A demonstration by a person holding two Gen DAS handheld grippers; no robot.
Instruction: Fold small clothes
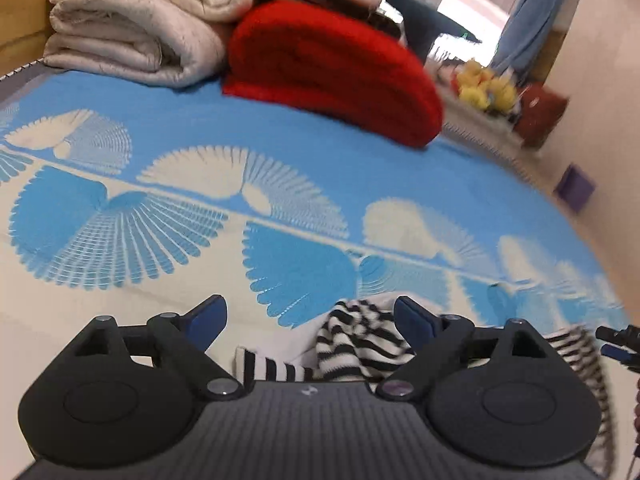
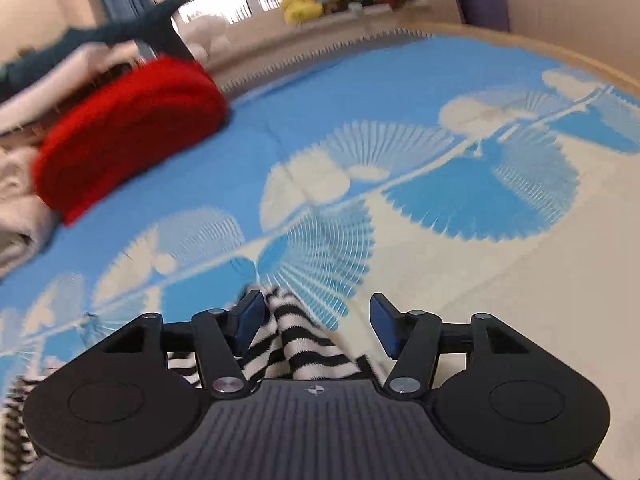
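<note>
Left tool (image 1: 310, 320): we see it wide open, gripping nothing; the striped cloth (image 1: 352, 344) bunches beside its right pad.
Right tool (image 2: 316, 322): we see it open too; the cloth touches its left pad.
Cloth: on the bed (image 1: 280, 152), at the near edge.

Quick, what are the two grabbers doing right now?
Left gripper: open, striped garment lying between its fingers, not gripped.
Right gripper: open, garment loose between fingers.
</note>
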